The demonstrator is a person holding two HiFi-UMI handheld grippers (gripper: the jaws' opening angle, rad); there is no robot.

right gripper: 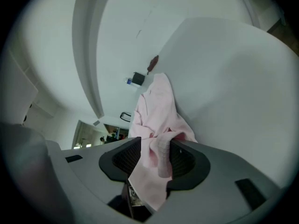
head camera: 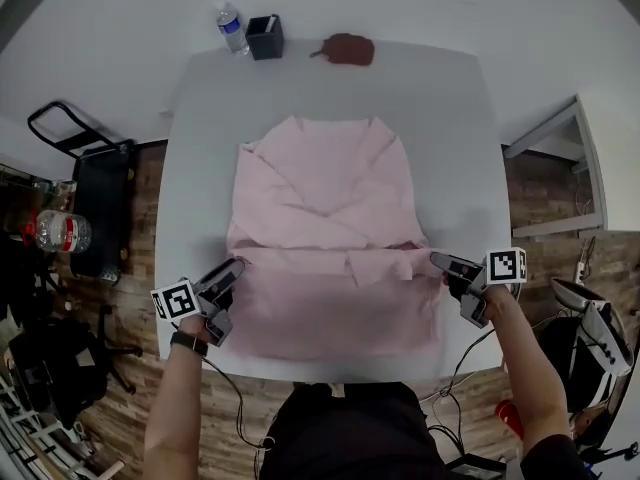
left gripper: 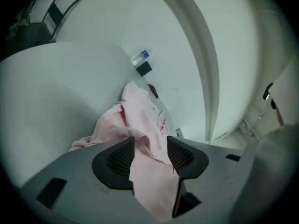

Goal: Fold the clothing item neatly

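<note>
The left gripper (left gripper: pixel 150 157) has its jaws apart, with a fold of the pink garment (left gripper: pixel 140 113) lying loosely between them. The rest trails across the white counter (left gripper: pixel 56 92) toward a water bottle (left gripper: pixel 141 57) and a small black box (left gripper: pixel 144 69).

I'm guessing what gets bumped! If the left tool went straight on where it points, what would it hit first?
The pink shirt: cloth lies between the jaws of the open left tool and bunches just ahead. Beyond it, maybe the black box.

Water btl (head camera: pixel 231 28) label illegible
</note>
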